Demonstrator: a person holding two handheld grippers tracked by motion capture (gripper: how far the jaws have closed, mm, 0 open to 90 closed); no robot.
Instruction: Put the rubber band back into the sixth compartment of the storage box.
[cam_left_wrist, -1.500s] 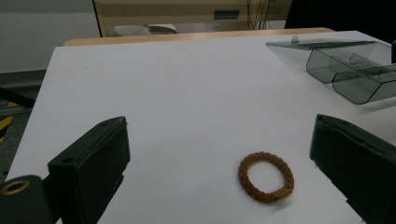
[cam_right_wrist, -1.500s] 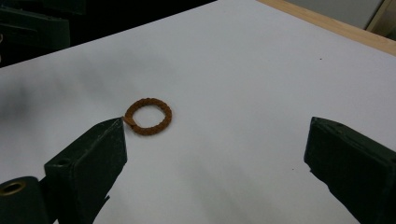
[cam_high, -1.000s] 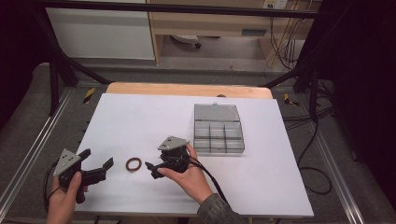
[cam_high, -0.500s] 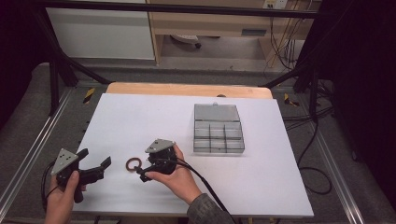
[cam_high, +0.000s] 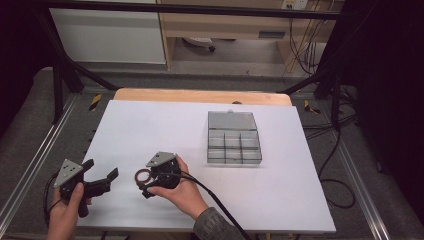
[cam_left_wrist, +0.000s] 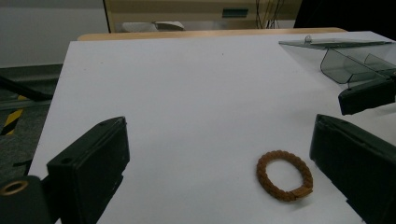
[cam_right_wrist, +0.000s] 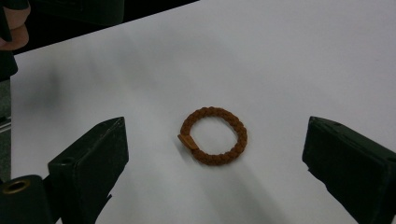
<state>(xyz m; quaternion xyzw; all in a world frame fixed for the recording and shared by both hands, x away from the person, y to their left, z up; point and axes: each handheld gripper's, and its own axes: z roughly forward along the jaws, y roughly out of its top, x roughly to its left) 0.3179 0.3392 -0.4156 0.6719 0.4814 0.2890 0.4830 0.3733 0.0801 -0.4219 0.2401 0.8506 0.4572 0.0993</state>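
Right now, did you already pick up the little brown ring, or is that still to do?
Not picked up yet. The box already stands open on the table, its compartments looking empty. The right gripper is at the braided brown bracelet, jaws wide open around it, but the bracelet lies flat on the white top. The left gripper waits open nearby. Gripping and lifting are still left.
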